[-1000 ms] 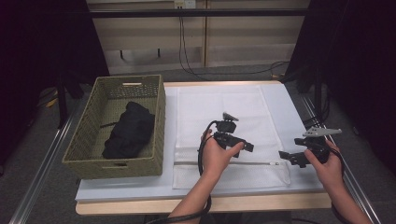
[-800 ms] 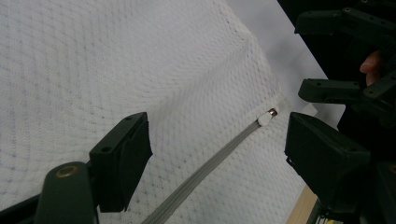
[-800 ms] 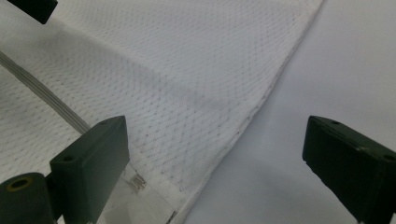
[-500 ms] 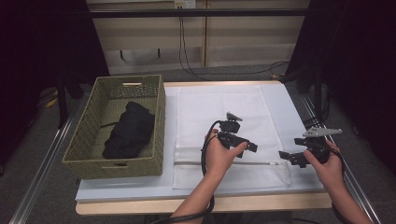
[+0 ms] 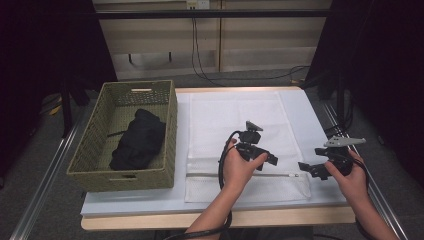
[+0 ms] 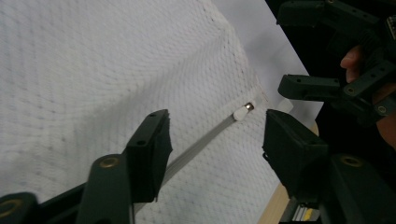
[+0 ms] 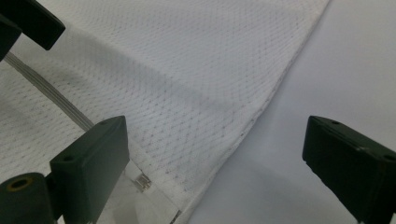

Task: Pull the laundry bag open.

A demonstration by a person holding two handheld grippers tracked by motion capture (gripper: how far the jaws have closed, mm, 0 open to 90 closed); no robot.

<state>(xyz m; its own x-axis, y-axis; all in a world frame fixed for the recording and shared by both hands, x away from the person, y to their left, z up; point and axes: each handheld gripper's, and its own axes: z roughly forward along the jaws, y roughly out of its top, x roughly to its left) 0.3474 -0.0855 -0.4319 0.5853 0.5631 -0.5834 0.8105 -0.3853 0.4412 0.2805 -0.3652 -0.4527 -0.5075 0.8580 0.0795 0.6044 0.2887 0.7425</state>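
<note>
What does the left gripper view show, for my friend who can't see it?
Two black jaws of the left gripper, which have just been closing, straddle a grey zipper on a white mesh bag. The right gripper waits beyond.

It looks like a test room or lab, not a home. The tabletop [image 5: 320, 125] stands alone on a grey floor [image 5: 35, 200], with metal rails [image 5: 42, 182] beside it. Dark curtains [image 5: 45, 45] hang at both sides. Black cables [image 5: 200, 55] run down a plain wooden wall [image 5: 270, 45] behind.
</note>
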